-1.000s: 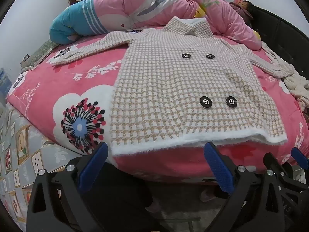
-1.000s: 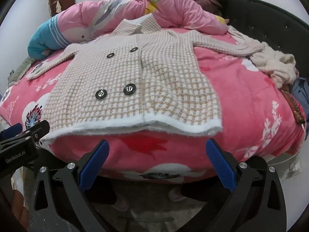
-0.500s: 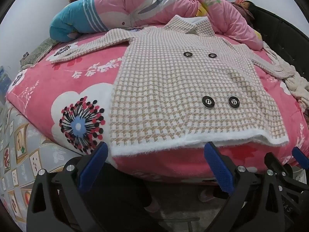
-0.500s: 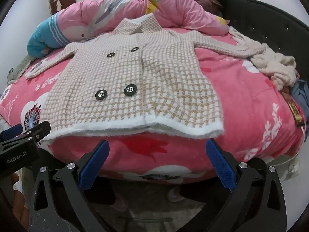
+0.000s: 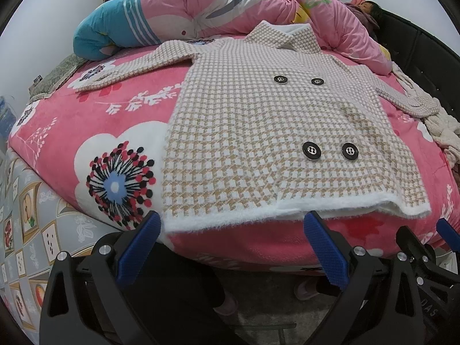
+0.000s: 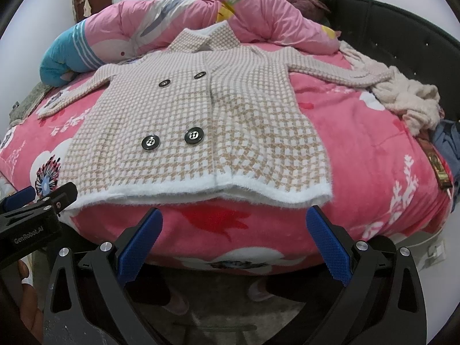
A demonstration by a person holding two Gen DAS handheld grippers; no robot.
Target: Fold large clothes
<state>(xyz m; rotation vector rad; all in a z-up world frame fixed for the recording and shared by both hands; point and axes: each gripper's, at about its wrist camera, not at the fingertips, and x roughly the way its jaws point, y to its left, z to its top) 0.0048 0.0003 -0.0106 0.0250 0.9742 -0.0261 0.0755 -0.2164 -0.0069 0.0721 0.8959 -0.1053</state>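
Claws (image 5: 230, 230) (image 6: 234, 225) both agape, edged nearer coat (image 5: 273, 132) hem.

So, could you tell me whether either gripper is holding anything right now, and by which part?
Nothing is held. The left gripper and right gripper are both open, short of the coat's white hem.

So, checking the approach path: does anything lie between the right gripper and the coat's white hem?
No. In the right wrist view only bare pink blanket lies between the open right gripper and the hem of the coat.
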